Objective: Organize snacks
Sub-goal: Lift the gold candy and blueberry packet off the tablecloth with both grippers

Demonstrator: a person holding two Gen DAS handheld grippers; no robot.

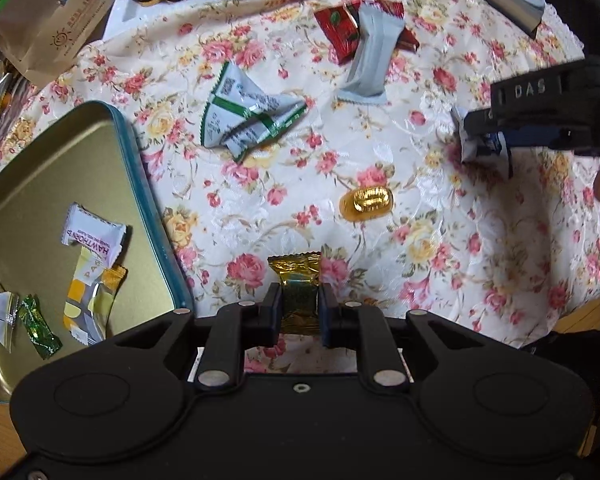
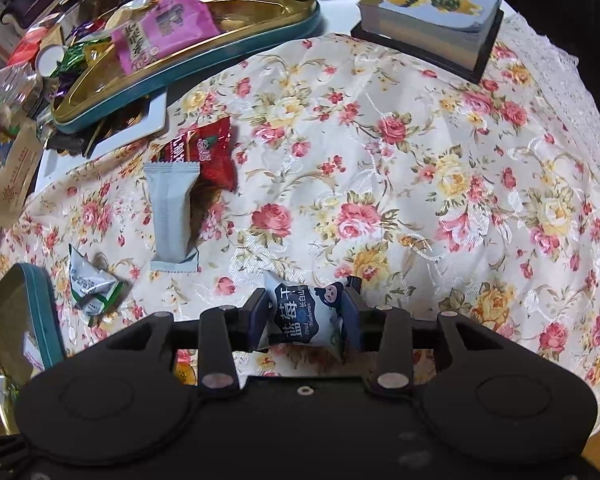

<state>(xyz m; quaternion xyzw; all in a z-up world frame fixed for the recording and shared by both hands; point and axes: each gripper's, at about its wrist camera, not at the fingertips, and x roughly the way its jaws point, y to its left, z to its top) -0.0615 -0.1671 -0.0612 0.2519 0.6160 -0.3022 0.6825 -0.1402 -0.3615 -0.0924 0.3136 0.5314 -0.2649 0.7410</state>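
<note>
Snacks are partly sorted: several lie in the gold tin [image 1: 40, 184], the left gripper [image 1: 300, 308] fingers pinch a gold-green candy [image 1: 298, 280], the right gripper [image 2: 306, 316] fingers pinch a blueberry packet [image 2: 304, 312] (four wrapped pieces remain loose on the floral surface [image 1: 440, 240]).

Rose-patterned cloth [image 1: 380, 128] (perhaps cream); gold tin [image 1: 28, 184]

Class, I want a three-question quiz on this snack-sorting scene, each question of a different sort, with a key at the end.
1. True or false: the left gripper is shut on a gold-wrapped candy.
2. What does the right gripper hold? A) a red packet B) a white and blue blueberry packet C) a book
3. Fill in: the white Hawthorn candy lies inside the gold ____ with a teal rim.

Key
1. True; its pads press the wrapper from both sides.
2. B; the blueberry packet sits between its pads, while the red packet lies on the floral cloth.
3. Tin.
</note>
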